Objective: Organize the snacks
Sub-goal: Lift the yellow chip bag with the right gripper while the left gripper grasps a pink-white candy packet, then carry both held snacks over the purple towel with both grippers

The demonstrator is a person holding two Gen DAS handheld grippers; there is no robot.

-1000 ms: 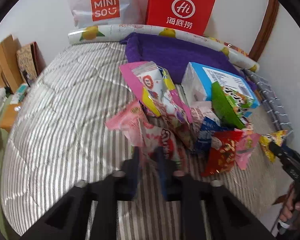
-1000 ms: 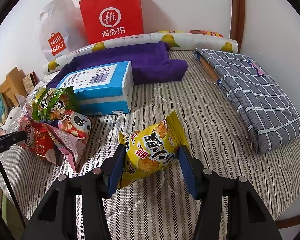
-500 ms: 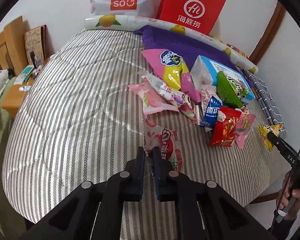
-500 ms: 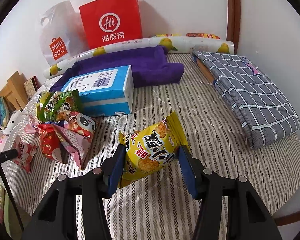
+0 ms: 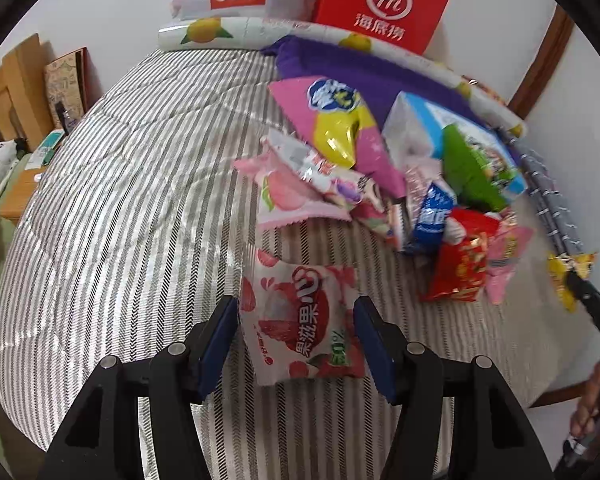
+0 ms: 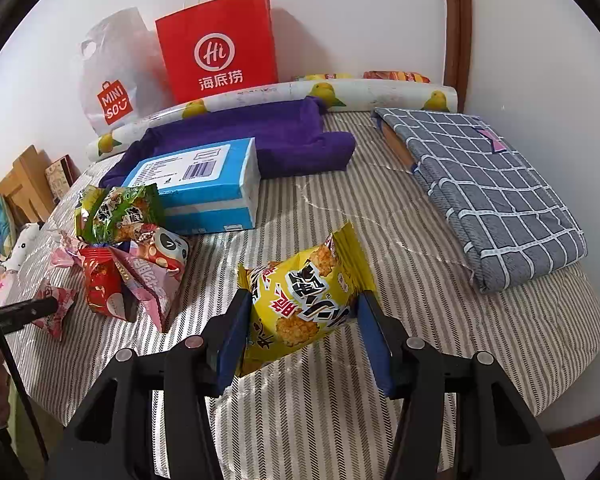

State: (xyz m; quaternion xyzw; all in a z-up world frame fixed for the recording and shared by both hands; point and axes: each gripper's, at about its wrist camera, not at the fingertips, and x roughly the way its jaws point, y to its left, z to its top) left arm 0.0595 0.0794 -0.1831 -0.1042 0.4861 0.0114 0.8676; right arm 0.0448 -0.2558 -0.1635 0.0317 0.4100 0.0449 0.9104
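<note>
Pink-and-white lychee snack packet (image 5: 304,320) is seen lying flat on the striped bed (image 5: 120,220), set apart from the heap, with the left tool (image 5: 296,340) opening around it and no pad pressing on it. A yellow rice-cracker packet (image 6: 304,300) is clamped in the right tool (image 6: 302,332), lifted clear of the bed. The jumbled snack pile (image 5: 432,200) beside the blue box (image 6: 204,184) is judged still unsorted, so most of the task remains.
</note>
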